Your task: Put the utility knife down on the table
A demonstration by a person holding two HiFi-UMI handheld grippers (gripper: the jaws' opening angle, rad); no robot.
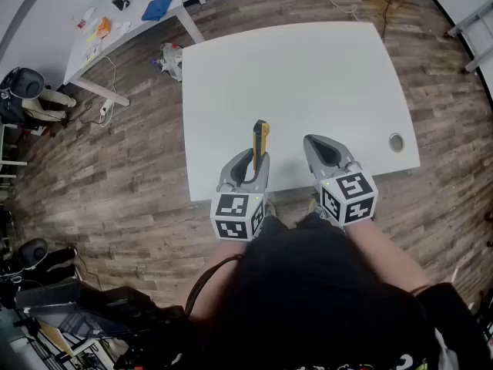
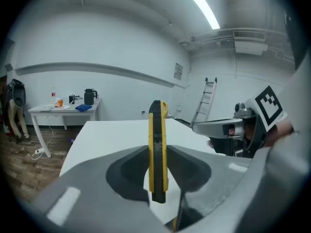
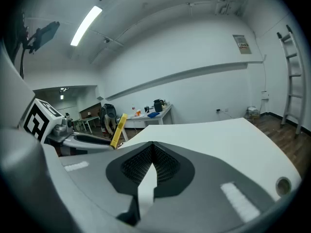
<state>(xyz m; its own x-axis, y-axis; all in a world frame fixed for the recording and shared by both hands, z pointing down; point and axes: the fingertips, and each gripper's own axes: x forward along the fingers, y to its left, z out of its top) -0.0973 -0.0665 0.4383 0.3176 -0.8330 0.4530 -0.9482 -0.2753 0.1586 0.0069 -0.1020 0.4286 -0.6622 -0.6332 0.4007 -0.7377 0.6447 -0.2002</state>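
Above the near edge of the table (image 1: pixel 308 68), to the left: gripping the utility knife (image 1: pixel 261 140) with the left gripper (image 1: pixel 256 163), jaws pressed on its black-and-yellow body, nose pointing away over the white top, standing on edge and not flat. Not down yet, by the look of it; seemingly held clear of the table, though how high cannot be told. Further right along the same edge: nothing in the right gripper (image 1: pixel 317 143), jaws drawn together with only a sliver of gap. Judged to be the carry-and-lower step. Next: lower toward the bare table ahead, tip the knife onto its flat side, then spread the left jaws. Best kept away from the round hole (image 1: pixel 396 142) near the table's right edge.
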